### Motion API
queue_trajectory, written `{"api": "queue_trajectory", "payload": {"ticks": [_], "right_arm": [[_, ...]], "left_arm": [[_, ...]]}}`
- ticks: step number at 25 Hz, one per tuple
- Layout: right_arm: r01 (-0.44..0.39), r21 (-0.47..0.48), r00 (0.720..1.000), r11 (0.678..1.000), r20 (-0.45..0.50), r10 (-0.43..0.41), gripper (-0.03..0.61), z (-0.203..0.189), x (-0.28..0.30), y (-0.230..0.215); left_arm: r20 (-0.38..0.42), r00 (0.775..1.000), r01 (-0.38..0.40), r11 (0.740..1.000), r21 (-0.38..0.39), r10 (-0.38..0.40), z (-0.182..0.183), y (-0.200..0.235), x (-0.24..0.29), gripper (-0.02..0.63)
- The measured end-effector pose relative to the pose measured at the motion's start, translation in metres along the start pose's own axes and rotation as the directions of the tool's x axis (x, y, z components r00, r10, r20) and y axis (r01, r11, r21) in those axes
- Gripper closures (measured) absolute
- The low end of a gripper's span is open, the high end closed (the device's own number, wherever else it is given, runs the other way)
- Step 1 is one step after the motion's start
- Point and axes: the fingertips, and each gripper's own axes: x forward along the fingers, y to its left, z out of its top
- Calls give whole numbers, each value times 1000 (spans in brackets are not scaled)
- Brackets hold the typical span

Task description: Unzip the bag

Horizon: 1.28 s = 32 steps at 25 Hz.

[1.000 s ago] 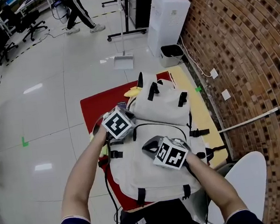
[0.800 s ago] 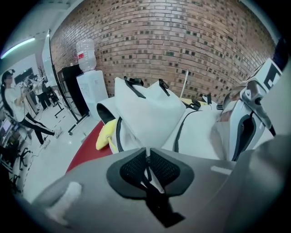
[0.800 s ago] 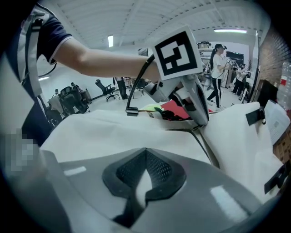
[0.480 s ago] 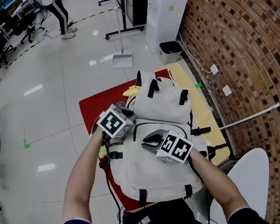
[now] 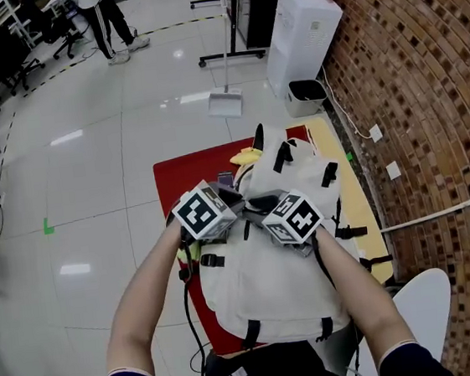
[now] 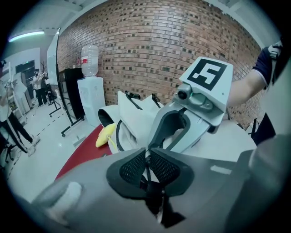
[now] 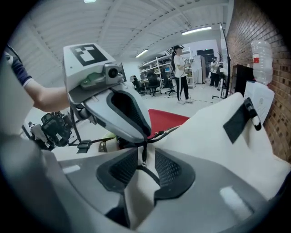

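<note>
A white backpack (image 5: 271, 280) with black straps lies on a red mat (image 5: 183, 176). Both grippers meet at its upper left zip line. My left gripper (image 5: 234, 198) is shut on a thin black zipper pull cord (image 6: 147, 175), pinched between its pads (image 6: 134, 166). The right gripper (image 5: 258, 208) faces it from the right. Its jaws have just been opening, and in the right gripper view (image 7: 144, 166) they stand apart. The cord's loose end (image 7: 143, 154) hangs in the gap, and the pads do not press on it. White bag cloth (image 7: 213, 136) fills the space below.
A yellow banana-like thing (image 5: 244, 154) lies at the bag's far end. A black cable (image 5: 189, 315) runs along the bag's left side. A brick wall (image 5: 425, 77), water dispenser (image 5: 306, 31), bin (image 5: 305, 96) and dustpan (image 5: 225, 102) stand beyond. A white chair (image 5: 417, 305) is at the near right.
The right gripper slid up and left across the bag until it met the left gripper, and its jaws opened. The left gripper rose slightly and kept its grip.
</note>
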Motion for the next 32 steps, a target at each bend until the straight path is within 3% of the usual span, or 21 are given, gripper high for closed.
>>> {"api": "queue_trajectory", "payload": {"ticks": [2,4,7,10,19,24,29,32], "right_arm": [[-11,-9,1000,1000,-18,11,465,3,7,0],[-25,-26,999,999,-32,24,541,4,10,3],[-31,-20,999,999,-34,30,554,4,9,3],[-41,35,999,999,-11,41,557,5,6,-3],[-36,172,999,984,40,29,555,2,-6,-26],[-21,205,999,978,52,11,555,1,-12,-31],[-10,242,999,970,54,-3,551,-6,-19,-36],[-1,264,999,965,49,-13,551,-13,-24,-41]], "left_arm": [[15,1000,22,1000,-6,-22,2,-5,-3,575],[32,999,14,1000,-19,-13,3,-6,-6,574],[48,996,-77,997,-27,78,-2,1,-14,543],[50,992,-111,992,-52,114,-12,-3,-27,512],[64,998,-20,991,-133,29,-12,-59,-26,509],[-23,998,-66,985,-162,63,-10,-55,0,506],[-158,985,-92,983,-156,67,-32,-58,17,525],[-171,983,-93,984,-151,67,-39,-59,21,549]]}}
